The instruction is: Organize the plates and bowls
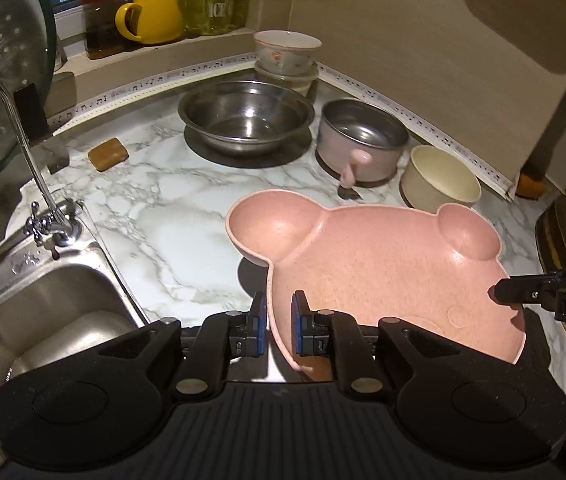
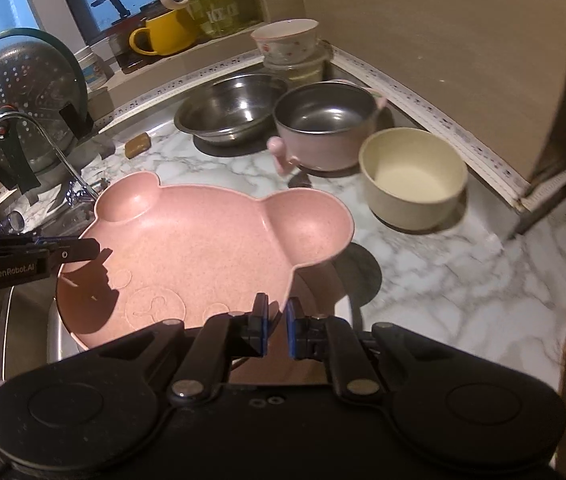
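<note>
L gripper (image 1: pixel 279 328) grips the plate (image 1: pixel 383 276) rim at its near-left edge, one finger inside, one outside. R gripper (image 2: pixel 277 330) clamps the opposite rim the same way, near the ear lobe. Both level w/ the plate, facing each other across it.

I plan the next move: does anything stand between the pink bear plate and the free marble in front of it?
Nothing visible does. The pink bear plate is held at opposite rims by both grippers, and the marble counter before it looks bare; the cream bowl and pink pot stand farther back.
</note>
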`<action>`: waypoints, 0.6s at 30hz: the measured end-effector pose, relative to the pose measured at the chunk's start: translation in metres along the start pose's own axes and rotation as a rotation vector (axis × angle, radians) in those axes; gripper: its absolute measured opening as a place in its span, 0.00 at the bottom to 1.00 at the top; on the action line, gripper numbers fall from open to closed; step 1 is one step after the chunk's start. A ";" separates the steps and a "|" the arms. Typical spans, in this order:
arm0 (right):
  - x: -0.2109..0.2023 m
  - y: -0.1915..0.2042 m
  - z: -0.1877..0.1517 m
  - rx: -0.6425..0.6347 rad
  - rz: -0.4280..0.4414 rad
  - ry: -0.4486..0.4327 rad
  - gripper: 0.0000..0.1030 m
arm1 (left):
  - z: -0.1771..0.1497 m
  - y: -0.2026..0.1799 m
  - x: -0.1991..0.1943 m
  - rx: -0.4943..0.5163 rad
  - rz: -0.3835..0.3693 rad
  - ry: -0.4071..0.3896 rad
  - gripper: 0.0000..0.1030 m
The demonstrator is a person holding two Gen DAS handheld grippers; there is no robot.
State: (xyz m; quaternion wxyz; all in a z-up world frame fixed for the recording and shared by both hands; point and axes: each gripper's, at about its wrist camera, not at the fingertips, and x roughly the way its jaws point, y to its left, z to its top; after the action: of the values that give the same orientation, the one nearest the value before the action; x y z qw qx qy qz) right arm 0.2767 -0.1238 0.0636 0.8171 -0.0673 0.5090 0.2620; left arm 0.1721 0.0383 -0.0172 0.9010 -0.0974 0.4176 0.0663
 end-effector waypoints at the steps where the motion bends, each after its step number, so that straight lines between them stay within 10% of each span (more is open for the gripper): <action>1: -0.002 -0.002 -0.003 0.001 -0.004 -0.002 0.10 | -0.002 -0.003 0.000 0.004 -0.001 0.002 0.12; 18: -0.002 -0.025 -0.032 0.011 -0.019 0.002 0.10 | -0.025 -0.029 0.014 0.056 0.031 0.025 0.12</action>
State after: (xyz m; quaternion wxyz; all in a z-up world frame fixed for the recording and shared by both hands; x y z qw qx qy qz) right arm 0.2622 -0.1580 0.0465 0.8194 -0.0679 0.5108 0.2513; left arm 0.1689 0.0050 -0.0403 0.8970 -0.0665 0.4318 0.0674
